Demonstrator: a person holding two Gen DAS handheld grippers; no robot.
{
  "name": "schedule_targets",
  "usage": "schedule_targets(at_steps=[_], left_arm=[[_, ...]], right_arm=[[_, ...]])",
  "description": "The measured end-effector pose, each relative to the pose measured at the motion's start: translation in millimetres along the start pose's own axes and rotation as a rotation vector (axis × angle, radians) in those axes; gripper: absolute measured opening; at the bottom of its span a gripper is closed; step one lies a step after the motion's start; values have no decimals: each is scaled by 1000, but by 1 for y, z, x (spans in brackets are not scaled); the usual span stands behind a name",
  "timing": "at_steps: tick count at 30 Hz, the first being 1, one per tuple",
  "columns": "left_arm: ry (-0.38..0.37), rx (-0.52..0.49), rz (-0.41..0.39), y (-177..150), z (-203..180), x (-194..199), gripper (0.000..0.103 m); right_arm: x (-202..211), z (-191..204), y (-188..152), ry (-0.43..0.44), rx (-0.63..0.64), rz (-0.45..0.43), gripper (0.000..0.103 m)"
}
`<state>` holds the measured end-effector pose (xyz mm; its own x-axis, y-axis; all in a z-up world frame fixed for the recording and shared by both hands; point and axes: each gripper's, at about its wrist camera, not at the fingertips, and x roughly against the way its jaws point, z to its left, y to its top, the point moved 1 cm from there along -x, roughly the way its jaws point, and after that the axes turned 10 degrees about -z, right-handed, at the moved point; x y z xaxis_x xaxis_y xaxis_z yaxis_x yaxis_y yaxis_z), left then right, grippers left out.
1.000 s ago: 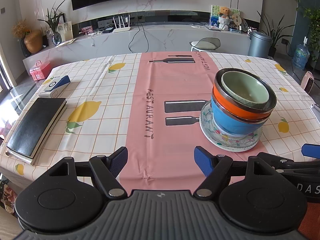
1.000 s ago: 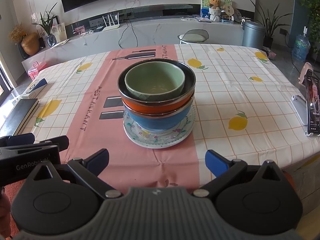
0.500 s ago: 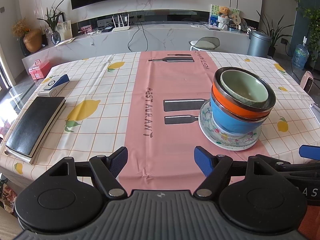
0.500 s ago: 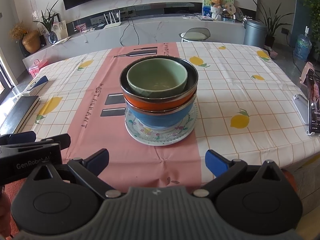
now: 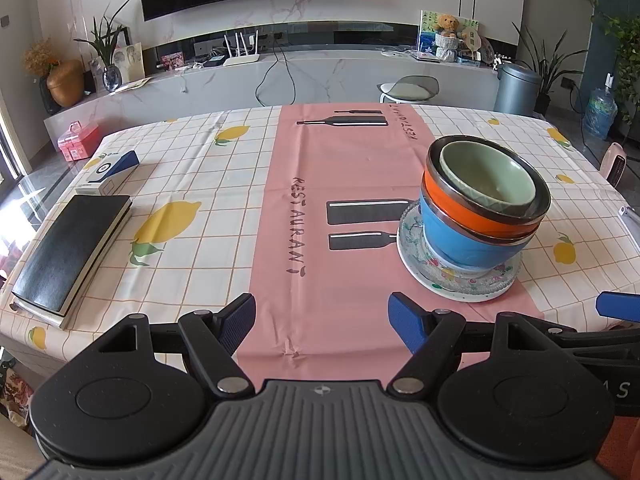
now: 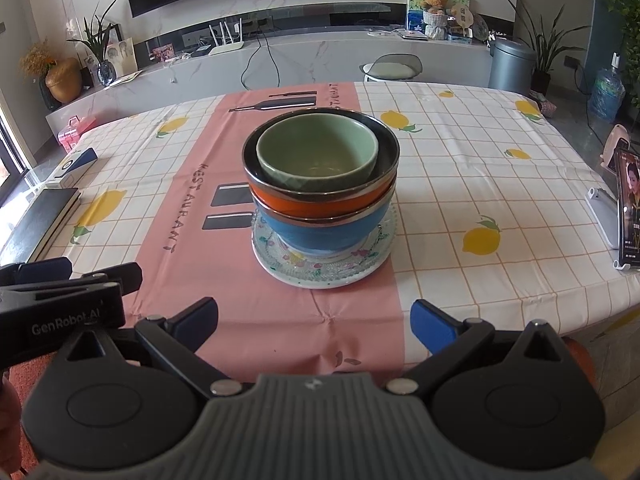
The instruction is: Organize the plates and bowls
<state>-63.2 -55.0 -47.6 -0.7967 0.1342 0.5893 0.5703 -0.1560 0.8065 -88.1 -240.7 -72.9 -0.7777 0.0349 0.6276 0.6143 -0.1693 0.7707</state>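
Observation:
A stack stands on the pink runner: a floral glass plate (image 6: 304, 276) at the bottom, a blue bowl (image 6: 320, 232) on it, an orange bowl (image 6: 316, 202) with a metal rim in that, and a green bowl (image 6: 316, 152) on top. The stack also shows in the left wrist view (image 5: 476, 216), to the right. My right gripper (image 6: 314, 318) is open and empty, near the table's front edge, short of the stack. My left gripper (image 5: 322, 318) is open and empty, left of the stack over the runner's front end.
A black notebook (image 5: 68, 252) and a blue-white box (image 5: 108, 172) lie at the table's left side. A phone on a stand (image 6: 626, 216) is at the right edge. The other gripper shows at each view's edge.
Both grippers have drawn back slightly from the stack and risen a little. The stack has not moved. Both stay open.

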Motion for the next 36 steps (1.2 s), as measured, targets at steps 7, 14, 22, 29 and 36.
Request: schedule_targets(at_steps=[7,14,22,29,36], left_arm=[[0,0,-2,1,1,1,89],[2,-2,-4,1,1,1,89],[7,-15,-15,0,1,1,89],[6,-14,-17,1,1,2,89],[1,-9,-24,1,1,2,89]], right_arm=[[0,1,-1,1,4,4,100],[-3,1,-2,3,2,18,100],[-2,2,-2,2,7,15,100],[-2,2,-2,2,8,15,100],[-3,2,-3,1,6,18,100]])
